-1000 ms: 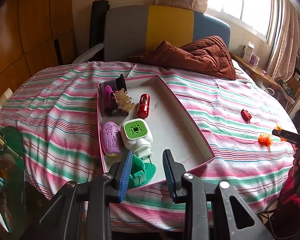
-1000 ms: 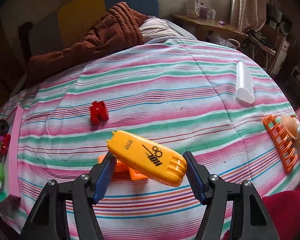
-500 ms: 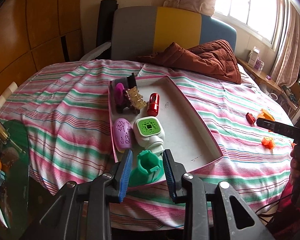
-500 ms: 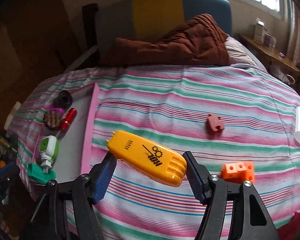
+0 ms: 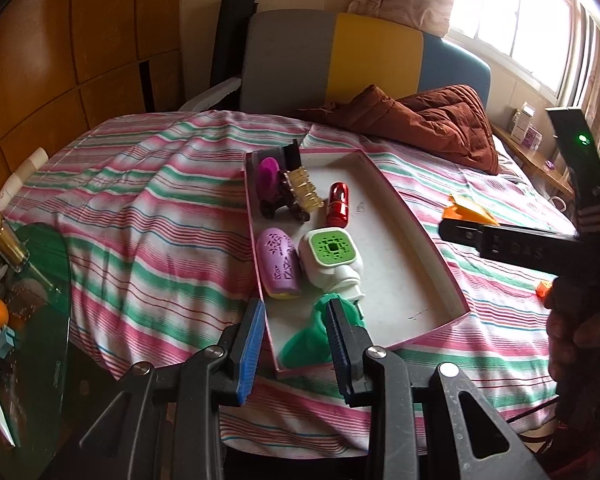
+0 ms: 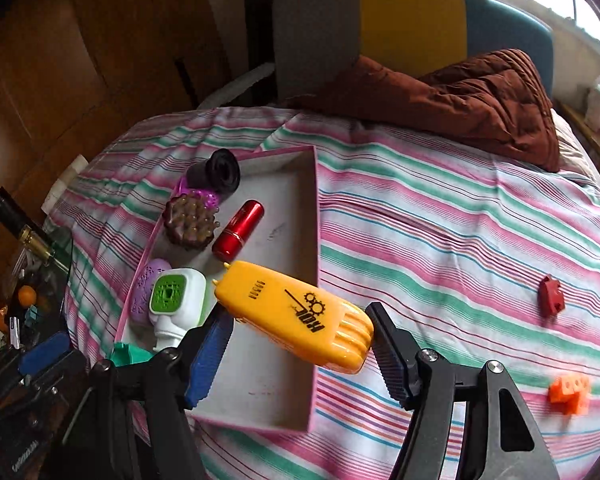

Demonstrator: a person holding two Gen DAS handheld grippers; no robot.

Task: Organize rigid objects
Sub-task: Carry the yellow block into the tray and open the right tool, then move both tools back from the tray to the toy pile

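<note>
- Jaws first: the right gripper [image 6: 296, 356] is clamped on a yellow case [image 6: 296, 316], held tilted in the air over the near part of the tray; the left gripper [image 5: 294, 344] has its blue pads standing a narrow gap apart with nothing between them, over the tray's near corner.
- Bed [image 5: 140, 216], with a pink, green and white striped cover, carries everything; a brown quilt [image 5: 432, 120] lies bunched at its far end.
- Tray [image 6: 312, 248], a shallow pink-edged box, lies on the cover, its right half bare.
- White and green plug-in [image 5: 332, 256] lies in the tray beside a purple oval case [image 5: 278, 264].
- Green piece [image 5: 316, 336] sits at the tray's near end, partly hidden behind the left gripper's right finger.
- Brown knobbed brush [image 6: 190, 222], red tube [image 6: 238, 230] and black roll [image 6: 218, 170] sit towards the far end.
- Red block [image 6: 550, 294] and orange block [image 6: 570, 390] lie on the cover, well apart from the tray; possibly toy bricks, they are too small to tell.
</note>
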